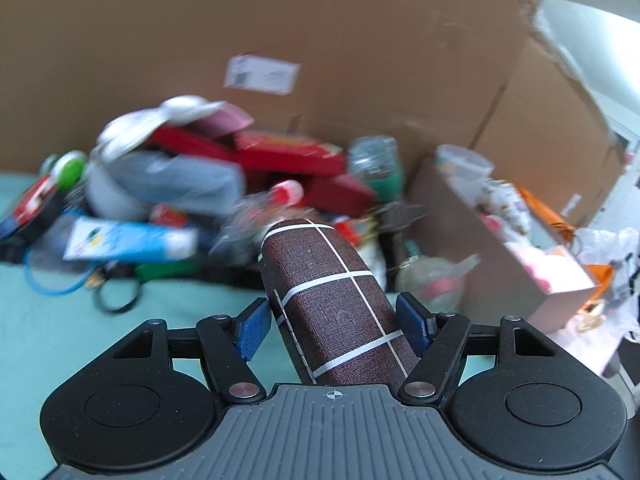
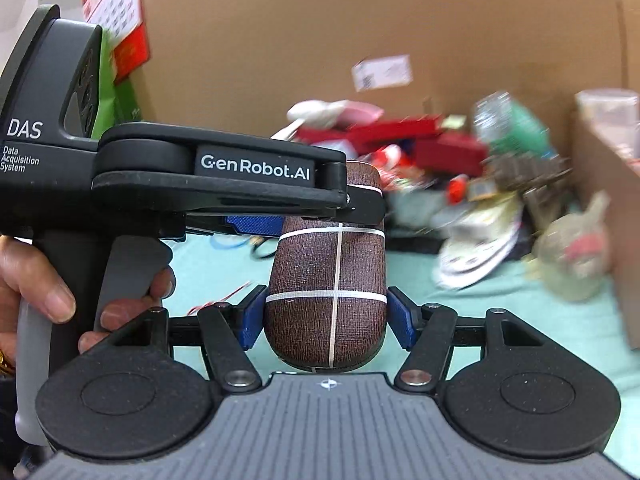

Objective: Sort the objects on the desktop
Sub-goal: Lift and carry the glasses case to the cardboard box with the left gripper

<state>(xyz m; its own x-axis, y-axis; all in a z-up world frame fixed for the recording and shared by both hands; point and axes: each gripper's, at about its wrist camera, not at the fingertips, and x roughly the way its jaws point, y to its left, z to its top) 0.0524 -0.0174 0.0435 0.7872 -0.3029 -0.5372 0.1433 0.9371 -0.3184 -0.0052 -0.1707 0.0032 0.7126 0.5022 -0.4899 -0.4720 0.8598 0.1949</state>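
Observation:
A dark brown rounded case with white grid lines (image 1: 336, 300) is held between both grippers above the teal table. My left gripper (image 1: 334, 326) has its blue pads (image 1: 253, 330) against the case's sides. In the right wrist view the same case (image 2: 326, 280) sits between my right gripper's (image 2: 326, 322) blue pads (image 2: 400, 318), which touch it on both sides. The left gripper's black body (image 2: 224, 176) reaches in from the left and clamps the case's upper part. A blurred pile of mixed objects (image 1: 224, 192) lies behind the case.
A large cardboard wall (image 1: 320, 40) stands behind the pile. An open cardboard box (image 1: 500, 248) holding small items sits at right, with a clear plastic bag (image 1: 434, 276) beside it. A blue cable loop (image 1: 48, 280) lies on the teal table (image 1: 80, 340) at left.

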